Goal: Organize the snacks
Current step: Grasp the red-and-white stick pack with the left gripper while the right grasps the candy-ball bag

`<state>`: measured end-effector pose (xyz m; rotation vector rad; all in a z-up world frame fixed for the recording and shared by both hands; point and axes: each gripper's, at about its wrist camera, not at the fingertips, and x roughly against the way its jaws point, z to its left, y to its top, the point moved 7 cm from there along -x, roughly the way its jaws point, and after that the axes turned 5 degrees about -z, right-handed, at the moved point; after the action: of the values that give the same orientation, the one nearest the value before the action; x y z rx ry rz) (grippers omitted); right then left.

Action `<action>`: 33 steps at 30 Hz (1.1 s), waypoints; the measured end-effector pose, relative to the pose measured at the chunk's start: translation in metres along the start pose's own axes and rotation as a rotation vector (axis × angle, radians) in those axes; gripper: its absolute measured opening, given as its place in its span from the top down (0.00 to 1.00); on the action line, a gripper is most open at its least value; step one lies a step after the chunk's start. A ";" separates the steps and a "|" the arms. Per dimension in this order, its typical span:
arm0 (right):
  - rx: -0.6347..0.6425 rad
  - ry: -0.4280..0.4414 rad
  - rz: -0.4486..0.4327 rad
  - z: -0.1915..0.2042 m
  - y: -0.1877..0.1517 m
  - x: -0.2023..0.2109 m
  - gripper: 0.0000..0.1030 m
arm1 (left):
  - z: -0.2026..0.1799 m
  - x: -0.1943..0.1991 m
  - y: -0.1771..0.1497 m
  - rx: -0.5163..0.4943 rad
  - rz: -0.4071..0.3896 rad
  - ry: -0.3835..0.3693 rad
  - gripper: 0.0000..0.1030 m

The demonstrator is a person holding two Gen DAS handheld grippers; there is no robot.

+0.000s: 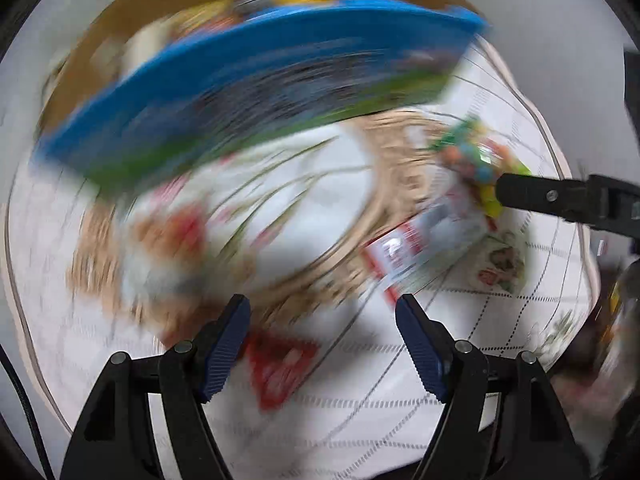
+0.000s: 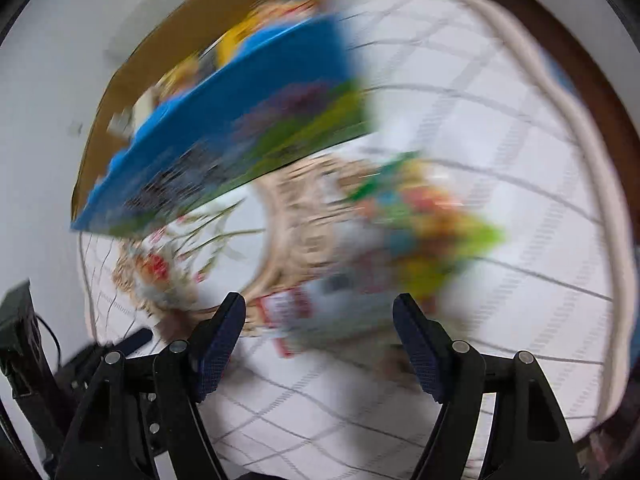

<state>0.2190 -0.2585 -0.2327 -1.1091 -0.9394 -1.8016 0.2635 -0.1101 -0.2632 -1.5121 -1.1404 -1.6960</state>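
Observation:
Both views are heavily motion-blurred. A large blue and green snack box [image 1: 256,92] lies tilted above a round woven basket [image 1: 392,184]; it also shows in the right wrist view [image 2: 240,120]. A colourful candy bag [image 1: 476,168] rests on the basket's right side, also in the right wrist view [image 2: 432,232]. A red packet [image 1: 280,368] lies on the cloth near my left gripper [image 1: 322,344], which is open and empty. My right gripper [image 2: 318,344] is open and empty. Its black finger [image 1: 560,196] reaches in beside the candy bag.
A brown cardboard box [image 1: 132,24] with yellow snacks stands behind the blue box, also in the right wrist view [image 2: 192,20]. A white checked tablecloth [image 1: 360,420] covers the table. A small patterned packet [image 1: 504,264] lies right of the basket. White wall behind.

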 end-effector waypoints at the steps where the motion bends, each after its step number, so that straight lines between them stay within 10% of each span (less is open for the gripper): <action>1: -0.016 -0.007 -0.007 -0.013 0.003 0.005 0.24 | -0.019 -0.007 0.011 -0.095 -0.003 0.006 0.28; 8: -0.128 -0.067 -0.030 -0.097 0.010 0.014 0.24 | -0.104 -0.071 0.026 -0.572 0.100 0.052 0.28; 14: -0.150 -0.070 -0.036 -0.124 0.009 0.021 0.24 | -0.121 -0.099 0.015 -0.672 0.147 0.068 0.34; 18: -0.097 -0.086 -0.041 -0.115 0.013 0.019 0.24 | -0.107 -0.091 0.013 -0.470 0.150 0.025 0.47; 29: 0.338 -0.183 0.042 -0.029 0.049 -0.040 0.24 | 0.020 -0.075 -0.042 0.574 0.226 -0.123 0.47; 33: 0.454 -0.234 0.122 -0.012 0.050 -0.077 0.28 | 0.028 -0.082 -0.048 0.566 0.257 -0.166 0.44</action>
<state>0.2825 -0.2699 -0.2991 -1.0666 -1.3109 -1.2892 0.2501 -0.0730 -0.3541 -1.3722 -1.3063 -0.9789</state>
